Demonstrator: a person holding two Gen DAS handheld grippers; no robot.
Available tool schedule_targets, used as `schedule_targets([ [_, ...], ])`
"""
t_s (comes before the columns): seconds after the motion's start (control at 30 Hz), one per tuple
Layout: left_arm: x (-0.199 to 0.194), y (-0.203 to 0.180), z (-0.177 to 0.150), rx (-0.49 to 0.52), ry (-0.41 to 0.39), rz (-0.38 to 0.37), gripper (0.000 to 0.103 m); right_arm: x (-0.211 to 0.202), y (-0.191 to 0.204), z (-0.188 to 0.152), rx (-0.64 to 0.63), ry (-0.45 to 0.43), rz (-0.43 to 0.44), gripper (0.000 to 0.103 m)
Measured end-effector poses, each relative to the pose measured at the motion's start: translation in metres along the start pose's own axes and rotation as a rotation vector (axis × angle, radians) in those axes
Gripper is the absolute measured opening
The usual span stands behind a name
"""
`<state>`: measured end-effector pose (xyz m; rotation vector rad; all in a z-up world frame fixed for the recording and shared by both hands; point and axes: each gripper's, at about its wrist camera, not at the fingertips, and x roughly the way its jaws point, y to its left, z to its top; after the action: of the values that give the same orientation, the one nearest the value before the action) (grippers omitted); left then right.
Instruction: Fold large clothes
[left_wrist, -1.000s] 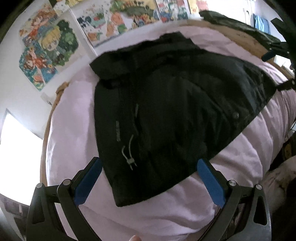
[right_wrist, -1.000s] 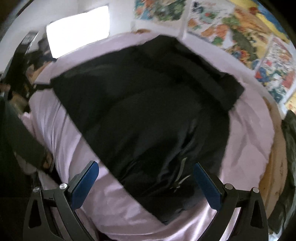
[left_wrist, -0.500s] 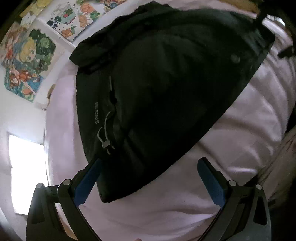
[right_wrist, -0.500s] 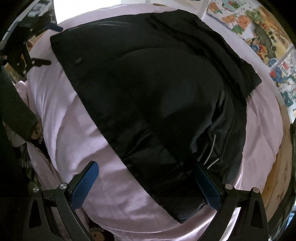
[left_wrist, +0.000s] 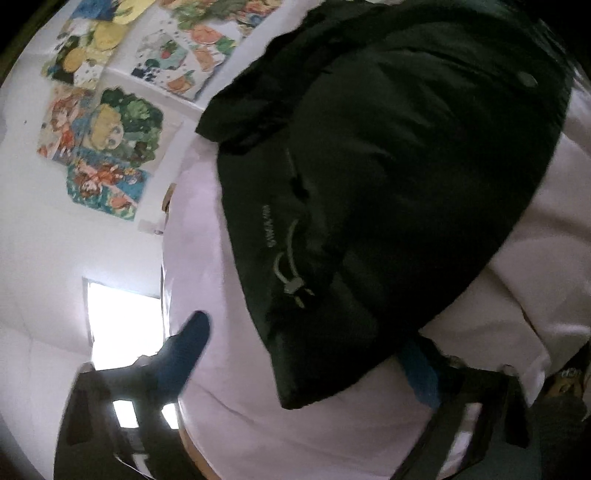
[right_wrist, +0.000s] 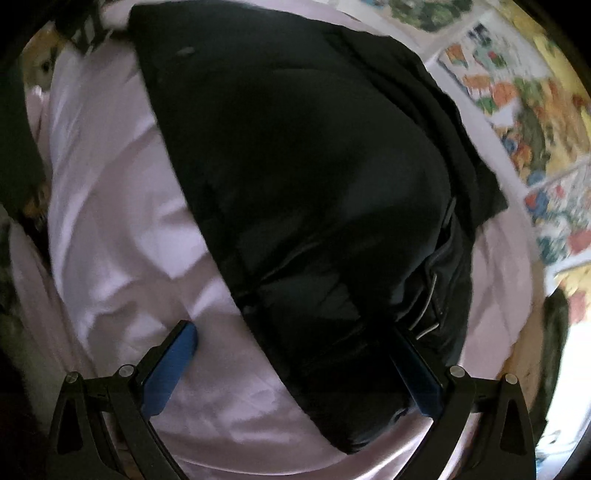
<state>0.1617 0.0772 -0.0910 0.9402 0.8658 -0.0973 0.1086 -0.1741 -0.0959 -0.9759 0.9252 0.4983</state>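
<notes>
while the black jacket (left_wrist: 388, 184) is lying spread across the bed (left_wrist: 207, 280), covered in a pale pink sheet (right_wrist: 122, 229), both tools are hanging over its near edge. left tool (left_wrist: 306, 354): jaws closing, not yet pressing; the jacket's lower corner is sitting between the blue pads (left_wrist: 184, 350), one pad over bare sheet, the other partly hidden behind the dark fabric. right tool (right_wrist: 295, 369): jaws standing wide apart, gripping nothing; one blue pad (right_wrist: 170, 369) is lying over the sheet, the other against the jacket's hem.

on the jacket: a pale drawcord with toggle (left_wrist: 291, 280) near the hem, a line of small lettering beside it, a round snap (left_wrist: 524, 77) toward the far side. around the bed: colourful cartoon posters (left_wrist: 107, 147) are covering the white wall, a bright window (left_wrist: 122, 317) is glaring beside the left tool, and a wooden bed frame (left_wrist: 168, 195) is peeking past the sheet. blur is softening both views.
</notes>
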Motion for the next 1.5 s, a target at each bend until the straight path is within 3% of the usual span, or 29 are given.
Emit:
schedule_targets([
  [0.07,0.001,0.009,0.001,-0.03,-0.005,-0.006,0.061,0.001,0.005,-0.003,-0.036,-0.003,-0.034,0.103],
  [0.23,-0.018,0.015,0.01,-0.079,-0.062,-0.012,0.045,-0.003,0.015,-0.013,-0.121,-0.051,-0.124,0.103],
  [0.37,-0.037,0.008,0.021,-0.104,-0.107,-0.018,0.028,-0.006,0.031,-0.032,-0.224,-0.132,-0.263,0.103],
  [0.53,-0.051,0.011,0.032,-0.149,-0.151,-0.014,0.021,0.0,0.05,-0.047,-0.311,-0.164,-0.419,0.103],
  [0.8,-0.063,0.017,0.039,-0.231,-0.176,-0.039,0.016,0.015,0.024,-0.044,-0.176,-0.077,-0.446,0.101],
  [0.9,-0.065,0.021,0.039,-0.251,-0.184,-0.047,0.016,0.015,0.023,-0.046,-0.17,-0.062,-0.473,0.088],
  [1.03,-0.066,0.023,0.039,-0.253,-0.196,-0.041,0.015,0.013,0.017,-0.051,-0.162,-0.048,-0.497,0.038],
  [1.07,-0.068,0.022,0.039,-0.255,-0.2,-0.039,0.015,0.01,0.014,-0.052,-0.154,-0.047,-0.501,0.033],
  [1.27,-0.091,0.042,0.04,-0.364,-0.304,-0.033,0.012,-0.041,-0.033,-0.039,0.108,-0.139,-0.386,0.012],
  [1.4,-0.12,0.055,0.044,-0.436,-0.401,-0.004,0.004,-0.08,-0.066,-0.035,0.269,-0.231,-0.402,0.009],
  [1.5,-0.14,0.064,0.043,-0.478,-0.468,0.002,0.003,-0.105,-0.078,-0.037,0.34,-0.281,-0.436,0.008],
])
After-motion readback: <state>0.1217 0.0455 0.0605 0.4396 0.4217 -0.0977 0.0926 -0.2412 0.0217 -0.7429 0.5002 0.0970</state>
